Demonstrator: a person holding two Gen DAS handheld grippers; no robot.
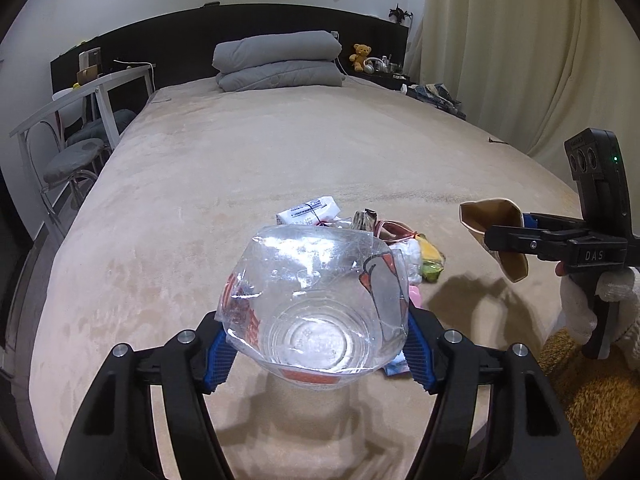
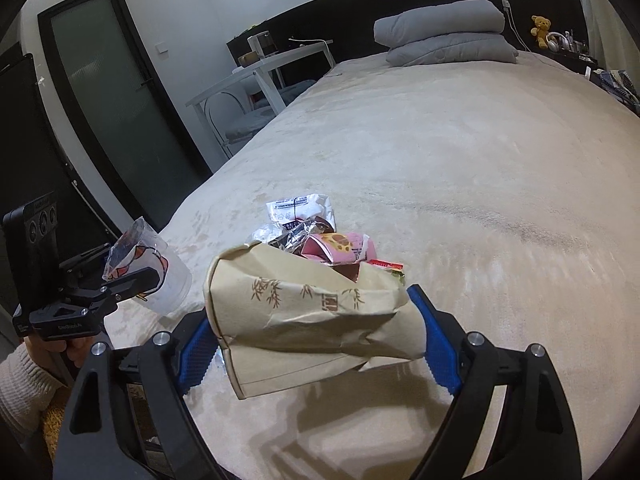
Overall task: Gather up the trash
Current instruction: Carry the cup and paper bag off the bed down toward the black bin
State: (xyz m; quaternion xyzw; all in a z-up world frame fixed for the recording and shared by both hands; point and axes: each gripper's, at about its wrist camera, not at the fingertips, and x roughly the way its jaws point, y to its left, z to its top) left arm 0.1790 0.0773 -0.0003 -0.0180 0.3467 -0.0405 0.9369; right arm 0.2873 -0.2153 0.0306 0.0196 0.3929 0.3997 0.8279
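Note:
My left gripper (image 1: 318,356) is shut on a squashed clear plastic cup (image 1: 312,292) with red print, its blue pads (image 1: 218,354) pressing the cup's sides above the beige bed (image 1: 280,152). The right wrist view shows that cup (image 2: 168,276) at the far left in the left gripper (image 2: 120,280). My right gripper (image 2: 316,344) is shut on a crumpled brown paper cup (image 2: 304,312), lifted off the bed. In the left wrist view the paper cup (image 1: 488,216) and right gripper (image 1: 504,240) hang at the right. A pile of wrappers (image 1: 384,240) lies beyond, with a white packet (image 2: 300,208) and a pink wrapper (image 2: 340,250).
A folded grey duvet (image 1: 276,60) lies at the head of the bed. A white table (image 1: 80,96) with grey-cushioned chairs (image 1: 72,160) stands on the left. Curtains (image 1: 520,60) hang on the right, a yellow rug (image 1: 592,400) lies below, and a dark door (image 2: 112,92) is at the left.

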